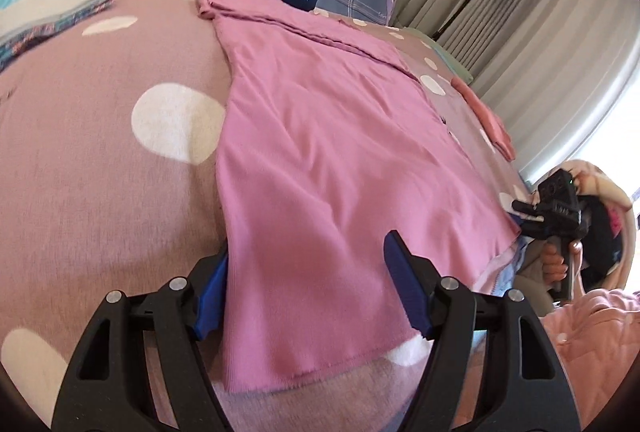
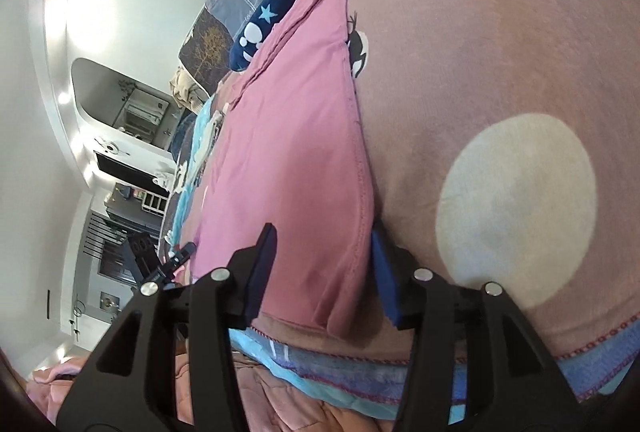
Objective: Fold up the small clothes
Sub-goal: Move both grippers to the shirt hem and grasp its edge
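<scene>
While the wide dusty-pink bedspread with cream polka dots (image 1: pixel 100 199) carries everything, the pink ribbed cotton garment (image 1: pixel 320 159) lies flat across it, its long sides already turned in, so a lengthwise fold seems finished and the crosswise fold is next. The left gripper (image 1: pixel 306 288) straddles the near hem with its fingers released, nothing pinched. The right gripper (image 2: pixel 324 272) stands over the stitched edge with its fingers also loose. Next, both pairs of fingers must clamp that near edge and carry it toward the far end.
</scene>
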`<state>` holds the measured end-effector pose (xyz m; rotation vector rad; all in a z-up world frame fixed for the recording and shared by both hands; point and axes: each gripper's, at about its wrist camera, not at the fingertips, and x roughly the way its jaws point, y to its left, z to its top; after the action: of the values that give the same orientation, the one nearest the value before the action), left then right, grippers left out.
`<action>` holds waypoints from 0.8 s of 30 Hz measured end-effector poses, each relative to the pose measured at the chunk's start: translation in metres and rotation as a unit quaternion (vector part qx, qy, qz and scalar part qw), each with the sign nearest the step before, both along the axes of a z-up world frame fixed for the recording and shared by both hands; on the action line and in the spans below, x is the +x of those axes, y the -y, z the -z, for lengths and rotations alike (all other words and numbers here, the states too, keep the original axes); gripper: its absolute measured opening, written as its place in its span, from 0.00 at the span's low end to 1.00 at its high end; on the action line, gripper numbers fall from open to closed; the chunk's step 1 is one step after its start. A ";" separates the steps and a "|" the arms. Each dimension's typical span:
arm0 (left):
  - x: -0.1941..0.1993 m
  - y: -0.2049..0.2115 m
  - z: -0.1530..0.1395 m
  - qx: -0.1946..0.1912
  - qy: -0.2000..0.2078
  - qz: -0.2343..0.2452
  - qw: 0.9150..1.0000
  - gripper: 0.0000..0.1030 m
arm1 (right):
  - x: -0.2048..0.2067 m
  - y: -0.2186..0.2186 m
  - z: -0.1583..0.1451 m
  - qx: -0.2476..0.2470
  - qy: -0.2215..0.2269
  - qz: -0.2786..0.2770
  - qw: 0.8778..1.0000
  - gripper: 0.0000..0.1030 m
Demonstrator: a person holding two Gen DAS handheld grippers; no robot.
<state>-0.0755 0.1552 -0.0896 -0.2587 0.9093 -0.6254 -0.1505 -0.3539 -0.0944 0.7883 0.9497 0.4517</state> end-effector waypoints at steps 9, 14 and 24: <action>0.019 0.005 0.003 -0.019 0.009 0.014 1.000 0.69 | 0.007 0.002 0.011 0.062 -0.011 -0.017 0.998 0.46; 0.015 0.005 0.002 -0.016 0.008 0.022 1.000 0.68 | 0.024 -0.014 0.002 0.032 -0.011 -0.043 0.999 0.46; 0.025 0.002 0.000 0.007 -0.010 -0.001 1.000 0.05 | 0.034 -0.015 0.005 0.036 -0.042 -0.040 0.998 0.09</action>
<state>-0.0502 0.1527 -0.0896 -0.2529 0.9327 -0.6158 -0.1163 -0.3387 -0.0992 0.8418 1.0502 0.5286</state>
